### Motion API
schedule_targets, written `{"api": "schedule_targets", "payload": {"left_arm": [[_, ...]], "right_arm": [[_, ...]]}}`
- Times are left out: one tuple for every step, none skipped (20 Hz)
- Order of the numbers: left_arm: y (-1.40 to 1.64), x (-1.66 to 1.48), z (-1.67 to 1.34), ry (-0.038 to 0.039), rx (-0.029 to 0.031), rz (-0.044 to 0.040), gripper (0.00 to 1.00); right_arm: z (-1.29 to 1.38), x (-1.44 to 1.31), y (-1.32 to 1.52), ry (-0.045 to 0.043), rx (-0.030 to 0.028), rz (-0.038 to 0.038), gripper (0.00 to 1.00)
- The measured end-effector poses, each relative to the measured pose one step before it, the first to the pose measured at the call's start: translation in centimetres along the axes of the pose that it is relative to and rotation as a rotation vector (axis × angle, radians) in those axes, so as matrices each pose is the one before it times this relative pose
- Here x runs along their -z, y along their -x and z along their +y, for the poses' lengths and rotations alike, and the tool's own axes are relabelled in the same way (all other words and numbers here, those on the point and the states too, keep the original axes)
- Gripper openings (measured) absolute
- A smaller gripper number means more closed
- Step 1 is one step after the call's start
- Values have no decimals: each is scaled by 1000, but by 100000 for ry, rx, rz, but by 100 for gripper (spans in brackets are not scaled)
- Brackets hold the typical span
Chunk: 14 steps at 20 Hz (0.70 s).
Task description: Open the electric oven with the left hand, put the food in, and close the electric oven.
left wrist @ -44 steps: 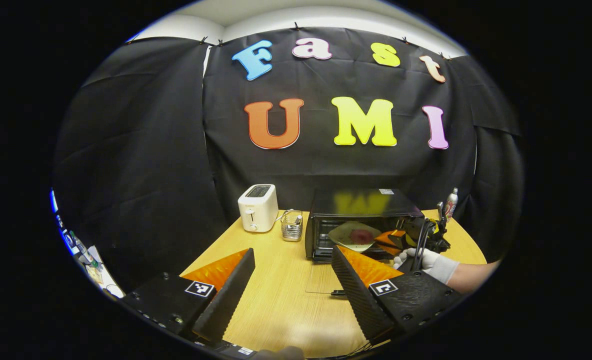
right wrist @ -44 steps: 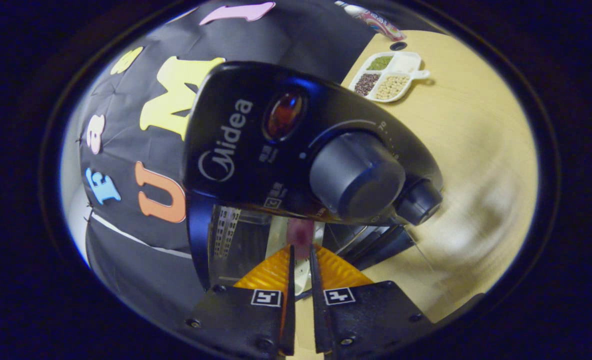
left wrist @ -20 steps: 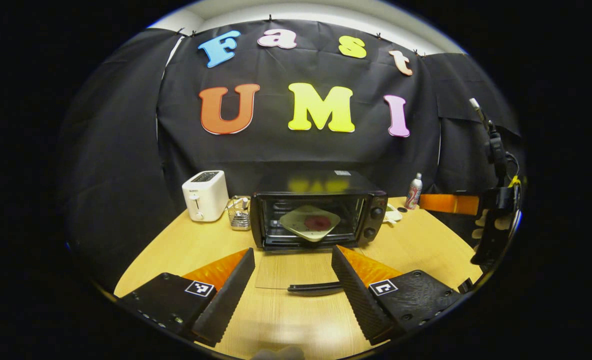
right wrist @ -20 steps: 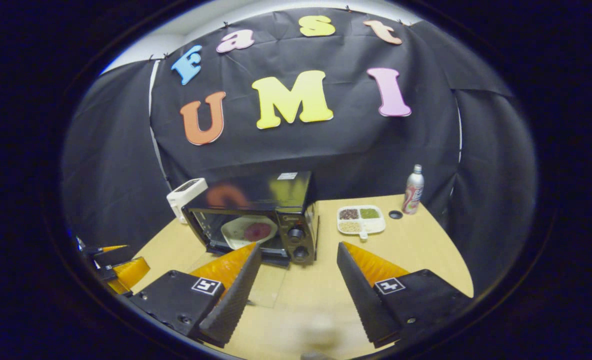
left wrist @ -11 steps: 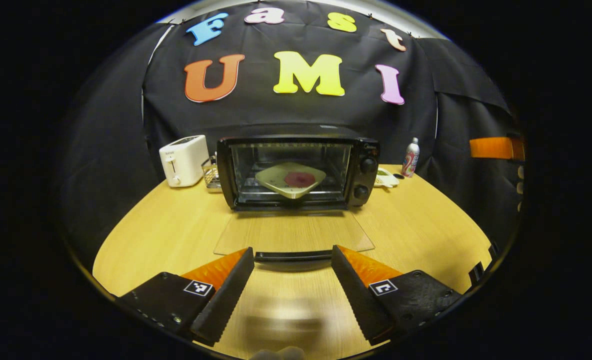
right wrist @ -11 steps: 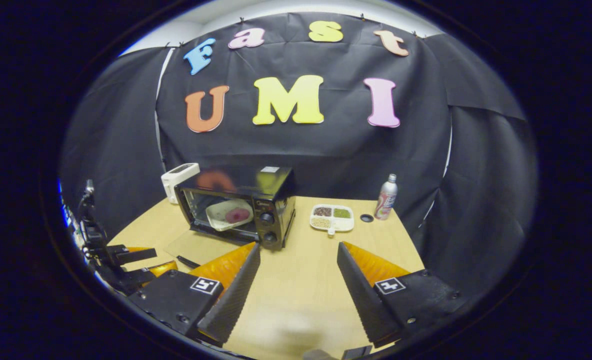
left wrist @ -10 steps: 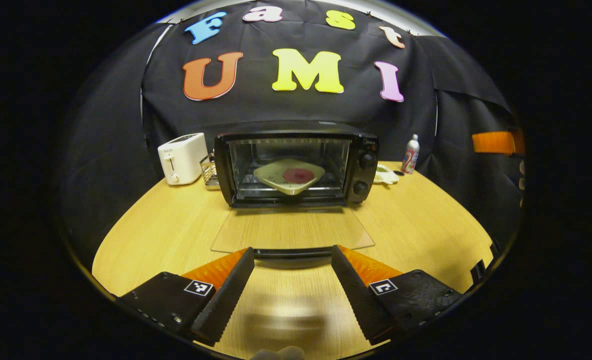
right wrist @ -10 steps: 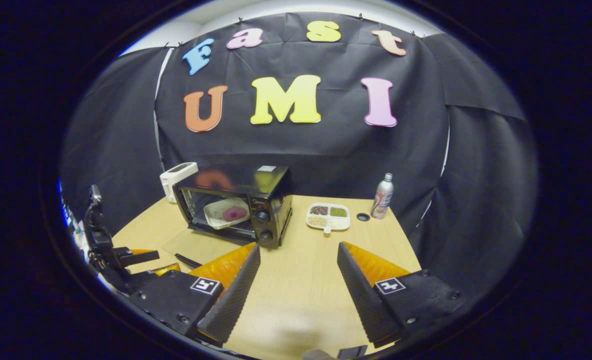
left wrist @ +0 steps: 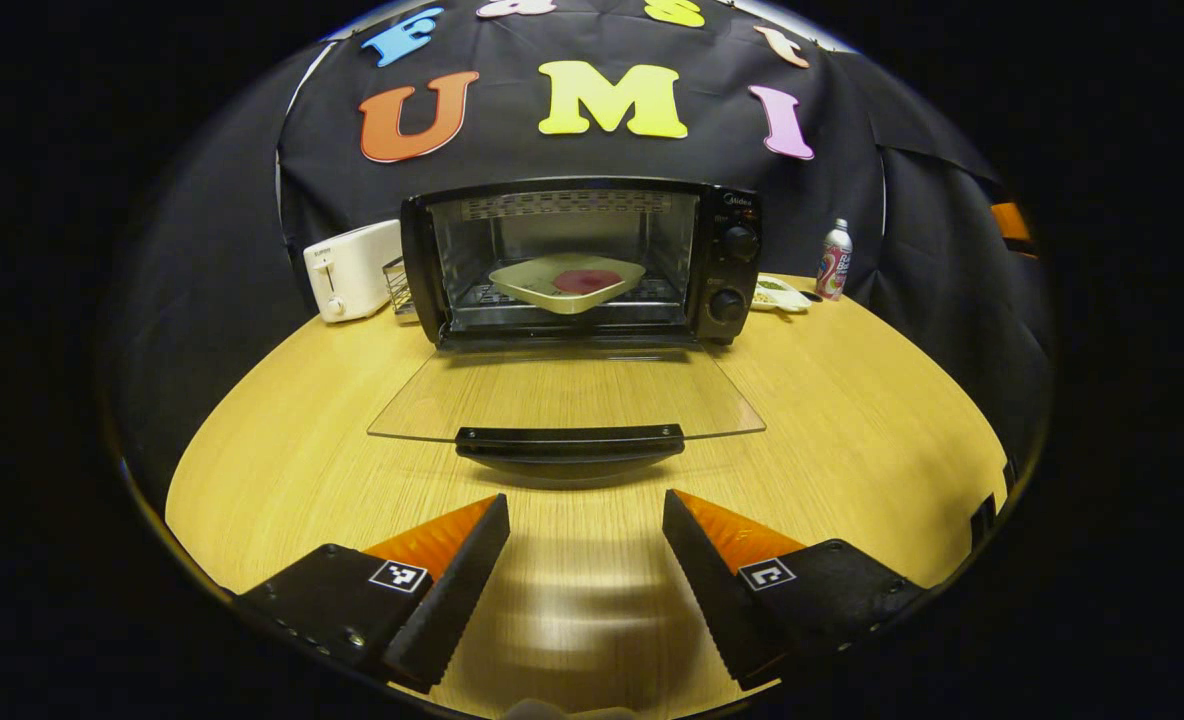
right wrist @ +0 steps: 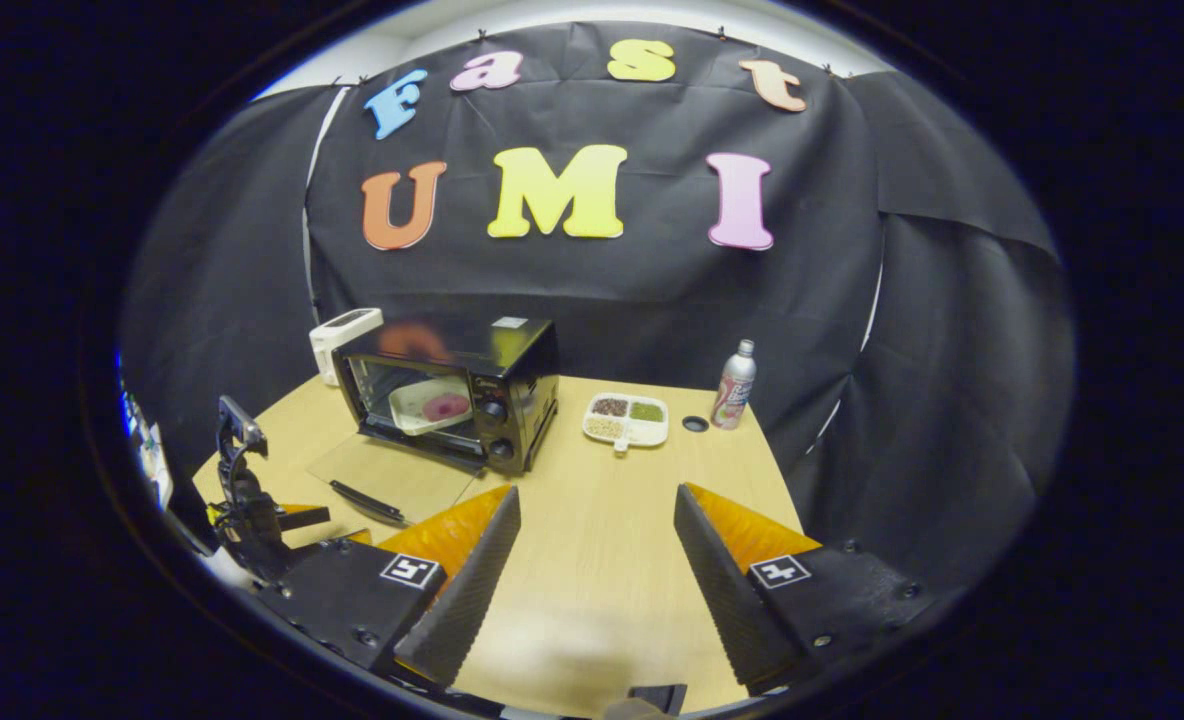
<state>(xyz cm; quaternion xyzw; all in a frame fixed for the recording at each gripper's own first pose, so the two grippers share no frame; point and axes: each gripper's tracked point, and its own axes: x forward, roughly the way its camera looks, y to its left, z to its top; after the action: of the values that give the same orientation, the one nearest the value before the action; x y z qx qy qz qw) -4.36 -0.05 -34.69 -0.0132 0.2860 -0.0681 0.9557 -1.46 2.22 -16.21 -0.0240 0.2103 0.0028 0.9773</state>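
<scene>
The left gripper (left wrist: pixel 585 510) is gaping empty just short of the door handle (left wrist: pixel 569 439), probably lining up to close it; the right gripper (right wrist: pixel 597 505) is idling open.

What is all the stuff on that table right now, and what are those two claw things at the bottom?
Electric oven: one, black, back centre of table, glass door folded down flat.
Plate: one, pale, red food on it, on the oven rack.
Toaster: one, white, left of oven.
Wire basket: one, metal, between toaster and oven.
Divided dish: one, white, holding grains, right of oven.
Bottle: one, silver and red, far right.
Table: one, light wood.
Left gripper: open, before the door handle.
Right gripper: open, holding nothing.
</scene>
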Motion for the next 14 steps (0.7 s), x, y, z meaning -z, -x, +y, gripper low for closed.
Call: {"api": "schedule_targets", "payload": {"left_arm": [[-388, 368, -140, -226, 222, 1006, 97], [-277, 334, 35, -87, 101, 642, 96], [-367, 318, 10, 134, 653, 884, 97], [-264, 134, -66, 97, 410, 594, 97], [-365, -22, 3, -272, 90, -249, 97], [-469, -151, -81, -138, 450, -126, 97], [-552, -53, 118, -231, 104, -49, 97], [-517, -25, -101, -153, 597, 312, 97], [-341, 97, 75, -259, -104, 481, 97], [-311, -444, 128, -168, 164, -1340, 97], [-440, -108, 160, -32, 286, 143, 97], [-250, -259, 138, 100, -235, -299, 96], [-253, -225, 85, 233, -40, -95, 97], [21, 38, 74, 417, 160, 54, 96]], "right_arm": [[55, 180, 227, -587, 176, 563, 98], [88, 147, 166, -631, 236, 524, 98], [-11, 141, 382, -401, 139, 345, 96], [97, 127, 317, -13, 46, 360, 96], [124, 134, 135, 339, 266, 144, 98], [37, 44, 162, 95, 457, 269, 96], [152, 100, -54, -98, 135, 141, 96], [101, 12, 52, -236, 265, 339, 96], [97, -18, 130, -242, 190, 64, 96], [20, -113, 65, -91, 607, -85, 96], [-50, 53, 42, -156, 537, -18, 96], [120, -2, 67, -577, 272, 239, 96], [96, 188, 57, -283, 284, 286, 96], [4, 27, 92, 30, 516, 310, 98]]}}
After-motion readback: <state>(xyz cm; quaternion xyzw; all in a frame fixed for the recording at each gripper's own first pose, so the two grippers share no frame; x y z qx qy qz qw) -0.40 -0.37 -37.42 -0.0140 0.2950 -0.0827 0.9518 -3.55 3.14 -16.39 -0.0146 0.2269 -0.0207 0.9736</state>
